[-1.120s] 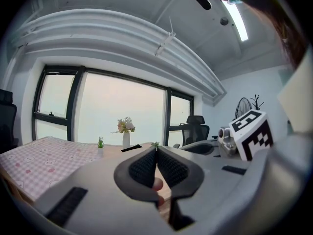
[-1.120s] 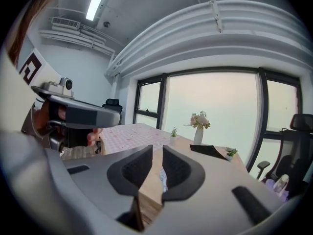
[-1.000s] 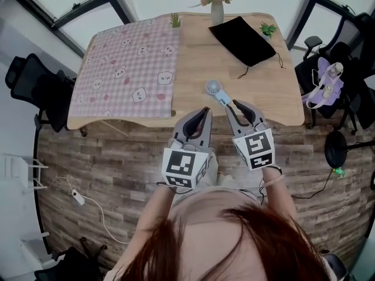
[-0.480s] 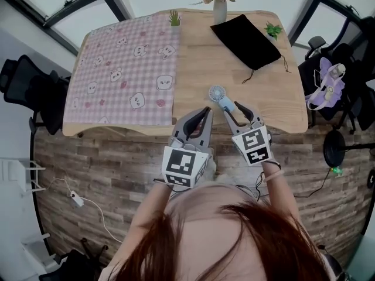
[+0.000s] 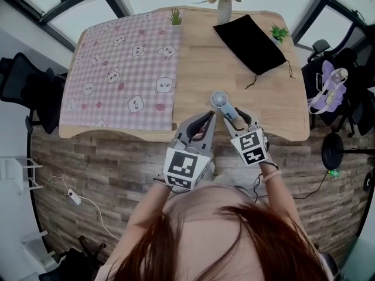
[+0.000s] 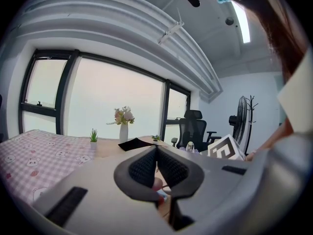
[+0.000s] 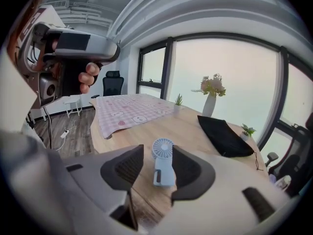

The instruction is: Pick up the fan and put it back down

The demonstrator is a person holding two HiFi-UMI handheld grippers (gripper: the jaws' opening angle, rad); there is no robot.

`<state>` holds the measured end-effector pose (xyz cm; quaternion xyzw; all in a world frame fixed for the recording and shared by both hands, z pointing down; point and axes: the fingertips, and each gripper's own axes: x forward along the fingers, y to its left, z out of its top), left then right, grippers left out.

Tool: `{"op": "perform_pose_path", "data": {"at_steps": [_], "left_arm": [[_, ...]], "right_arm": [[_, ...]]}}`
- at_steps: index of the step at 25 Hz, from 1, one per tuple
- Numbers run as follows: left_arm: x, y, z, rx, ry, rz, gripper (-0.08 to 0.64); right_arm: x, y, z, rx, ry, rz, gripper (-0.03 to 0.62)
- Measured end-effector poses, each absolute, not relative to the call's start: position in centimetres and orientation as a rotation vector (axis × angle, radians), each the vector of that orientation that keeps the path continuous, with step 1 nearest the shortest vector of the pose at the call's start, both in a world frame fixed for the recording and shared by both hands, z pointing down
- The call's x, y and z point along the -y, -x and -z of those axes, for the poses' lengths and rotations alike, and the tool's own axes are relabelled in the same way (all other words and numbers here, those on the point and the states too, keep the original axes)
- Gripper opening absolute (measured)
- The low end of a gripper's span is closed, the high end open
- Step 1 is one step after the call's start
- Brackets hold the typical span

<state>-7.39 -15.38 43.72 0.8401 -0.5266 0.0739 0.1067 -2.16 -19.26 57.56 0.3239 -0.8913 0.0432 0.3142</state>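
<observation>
The fan (image 5: 222, 104) is lying near the table's (image 5: 199, 69) front edge, between the right gripper's (image 5: 237, 117) jaws, which have just been opening and are not pressing it. The left gripper (image 5: 199, 124) is sitting closed, empty. A pad catching the fan could be pushing it off that edge.

left tongs (image 6: 156, 153): jaws closed, pads meeting at the tips | tabletop (image 6: 105, 150) beyond them | pink checked cloth (image 6: 29, 153) on its left part | small green plant (image 6: 93, 134), vase of flowers (image 6: 123, 125) and black pouch (image 6: 137, 143) further back | office chair (image 6: 193, 129) and standing fan (image 6: 241, 121) at right, by the window
</observation>
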Motion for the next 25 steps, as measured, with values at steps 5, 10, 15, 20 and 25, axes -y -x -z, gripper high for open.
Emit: {"op": "perform_pose_path", "data": {"at_steps": [5, 10, 15, 20, 25], "left_arm": [[16.4, 7.6, -44.5, 1.531, -2.465, -0.226, 0.012], [17.4, 7.8, -45.3, 1.516, -2.448, -0.232, 0.012], [17.9, 7.7, -46.4, 1.501, -2.439, -0.244, 0.012], [18.4, 8.0, -47.0, 1.489, -2.424, -0.251, 0.012], [18.8, 8.3, -47.7, 1.475, -2.417, -0.262, 0.012]], "right_arm": [[20.0, 2.1, -59.9, 2.31, -0.827, -0.145, 0.189], [20.8, 2.0, -62.1, 2.272, -0.799, -0.175, 0.199], [21.3, 1.6, -64.4, 2.234, -0.777, -0.208, 0.213], [21.7, 1.6, -66.1, 2.207, -0.754, -0.236, 0.226], [22.4, 1.9, -67.5, 2.183, -0.735, -0.261, 0.238]]}}
